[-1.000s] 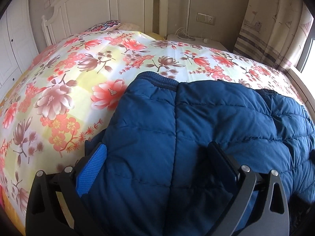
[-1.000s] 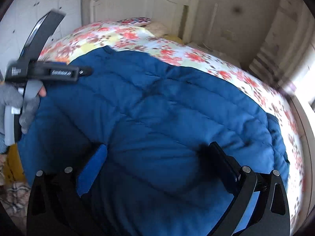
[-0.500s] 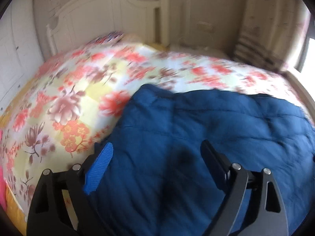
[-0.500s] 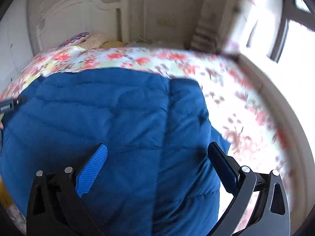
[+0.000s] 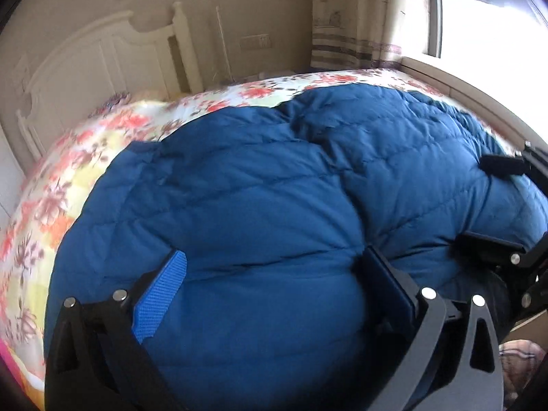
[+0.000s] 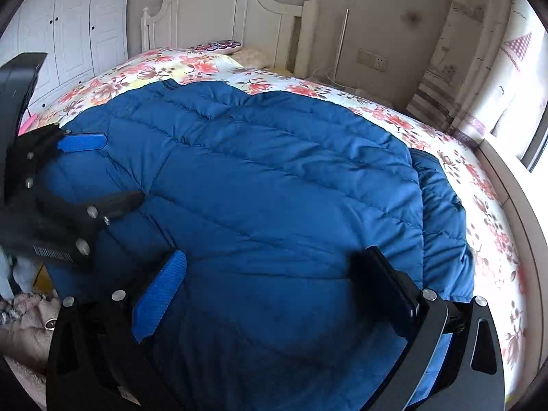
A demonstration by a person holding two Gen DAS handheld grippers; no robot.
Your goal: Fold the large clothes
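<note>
Although the blue padded coat (image 6: 274, 188) lies on the flowered bedspread (image 6: 479, 178) with one side seemingly folded over, both the left gripper (image 5: 274, 294) and right gripper (image 6: 274, 294) hover spread and empty, so further folds likely remain.

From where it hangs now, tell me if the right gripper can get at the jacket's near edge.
Probably yes. The right gripper hangs open right over the blue padded jacket, nothing between its fingers and the fabric. The left gripper stands off to the side, out of its path.
</note>
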